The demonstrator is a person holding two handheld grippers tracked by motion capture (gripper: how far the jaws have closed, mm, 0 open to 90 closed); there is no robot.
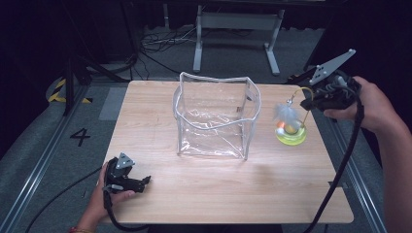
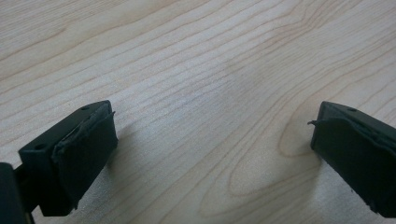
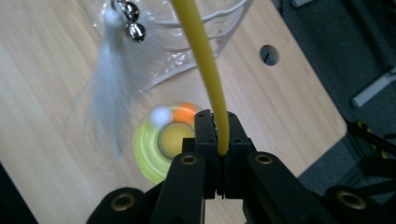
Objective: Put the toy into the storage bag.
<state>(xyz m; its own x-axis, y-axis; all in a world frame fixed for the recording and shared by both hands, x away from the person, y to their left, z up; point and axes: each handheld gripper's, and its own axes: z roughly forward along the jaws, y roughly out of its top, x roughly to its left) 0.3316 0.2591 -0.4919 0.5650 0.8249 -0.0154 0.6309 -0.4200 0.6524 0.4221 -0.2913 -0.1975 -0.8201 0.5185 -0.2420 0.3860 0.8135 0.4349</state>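
A clear plastic bag with white piping stands open in the middle of the wooden table. To its right hangs a cat toy: a yellow-green round base with small balls, a white feather with small bells, and a curved yellow wand. My right gripper is shut on the wand and holds the toy above the table's right side. Over the near left corner, my left gripper stands open and empty, low above bare wood.
The bag's rim is just beyond the toy in the right gripper view. The table's right edge and a small round hole lie near the toy. Beyond the table are a metal frame and cables on grey floor.
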